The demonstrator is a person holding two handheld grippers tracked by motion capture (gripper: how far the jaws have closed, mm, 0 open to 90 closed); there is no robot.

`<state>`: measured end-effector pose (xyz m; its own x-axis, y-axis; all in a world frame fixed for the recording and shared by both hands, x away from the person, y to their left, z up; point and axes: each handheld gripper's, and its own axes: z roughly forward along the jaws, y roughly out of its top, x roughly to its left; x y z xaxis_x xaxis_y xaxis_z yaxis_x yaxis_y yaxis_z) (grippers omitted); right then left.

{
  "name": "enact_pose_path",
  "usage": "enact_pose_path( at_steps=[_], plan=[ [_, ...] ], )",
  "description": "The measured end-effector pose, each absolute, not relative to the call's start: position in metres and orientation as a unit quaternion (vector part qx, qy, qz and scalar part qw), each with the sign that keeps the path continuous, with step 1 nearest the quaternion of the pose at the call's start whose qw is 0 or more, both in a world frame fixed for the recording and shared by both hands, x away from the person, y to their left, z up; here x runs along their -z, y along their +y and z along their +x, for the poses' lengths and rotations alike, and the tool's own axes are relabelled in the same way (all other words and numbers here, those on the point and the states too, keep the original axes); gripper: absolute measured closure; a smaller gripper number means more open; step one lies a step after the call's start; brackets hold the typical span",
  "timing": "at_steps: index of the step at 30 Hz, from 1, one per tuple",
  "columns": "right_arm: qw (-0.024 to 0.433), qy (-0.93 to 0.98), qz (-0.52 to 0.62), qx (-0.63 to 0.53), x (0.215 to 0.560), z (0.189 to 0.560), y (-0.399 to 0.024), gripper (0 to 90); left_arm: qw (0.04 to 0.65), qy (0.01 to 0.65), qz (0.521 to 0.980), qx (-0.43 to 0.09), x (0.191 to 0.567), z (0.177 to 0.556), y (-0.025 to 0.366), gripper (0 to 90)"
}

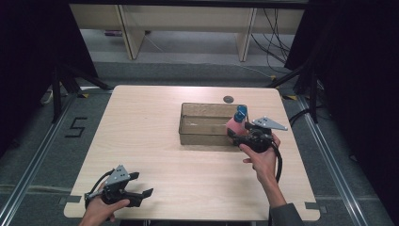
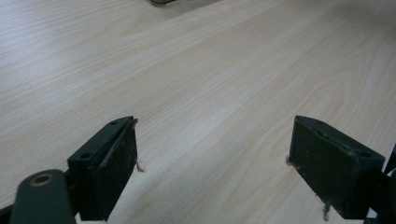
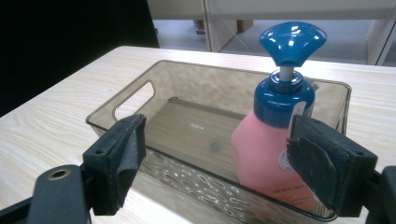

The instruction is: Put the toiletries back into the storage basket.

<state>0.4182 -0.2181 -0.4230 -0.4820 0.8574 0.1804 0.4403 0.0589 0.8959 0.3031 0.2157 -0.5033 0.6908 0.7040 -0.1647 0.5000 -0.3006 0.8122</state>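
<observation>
Hovering right gripper (image 3: 217,163) agape by bin (image 3: 140,93) | bottle (image 3: 275,144) seemingly inside

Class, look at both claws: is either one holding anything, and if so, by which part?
Nothing is held. The left claw is open over bare table; the right claw is open, the pink bottle standing in the bin.

One bench (image 1: 155,155) carries one clear bin (image 1: 197,125) and one pink pump bottle (image 3: 271,154), with two grippers, left gripper (image 1: 141,184) and right gripper (image 1: 234,136).
</observation>
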Motion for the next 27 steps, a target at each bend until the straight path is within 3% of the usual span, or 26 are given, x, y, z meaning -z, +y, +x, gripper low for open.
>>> enact_pose_path(
  at_steps=[9, 11, 13, 24, 25, 27],
  plan=[
    [0.213, 0.7, 0.454, -0.509, 0.425, 0.414, -0.217, 20.4, 0.455, 0.377, 0.799, -0.112, 0.503, 0.303, 0.216, 14.8],
    [0.189, 0.691, 0.476, -0.51, 0.424, 0.41, -0.214, 20.5, 0.456, 0.376, 0.799, -0.111, 0.503, 0.303, 0.216, 14.8],
    [0.209, 0.701, 0.456, -0.507, 0.425, 0.411, -0.215, 20.4, 0.456, 0.376, 0.799, -0.111, 0.503, 0.303, 0.216, 14.8],
    [0.181, 0.699, 0.464, -0.513, 0.429, 0.405, -0.207, 20.5, 0.457, 0.377, 0.798, -0.112, 0.504, 0.304, 0.216, 14.8],
    [0.201, 0.707, 0.447, -0.51, 0.429, 0.406, -0.209, 20.5, 0.457, 0.377, 0.798, -0.11, 0.504, 0.303, 0.216, 14.8],
    [0.196, 0.708, 0.445, -0.512, 0.43, 0.406, -0.207, 20.4, 0.459, 0.376, 0.797, -0.111, 0.504, 0.304, 0.217, 14.8]
  ],
)
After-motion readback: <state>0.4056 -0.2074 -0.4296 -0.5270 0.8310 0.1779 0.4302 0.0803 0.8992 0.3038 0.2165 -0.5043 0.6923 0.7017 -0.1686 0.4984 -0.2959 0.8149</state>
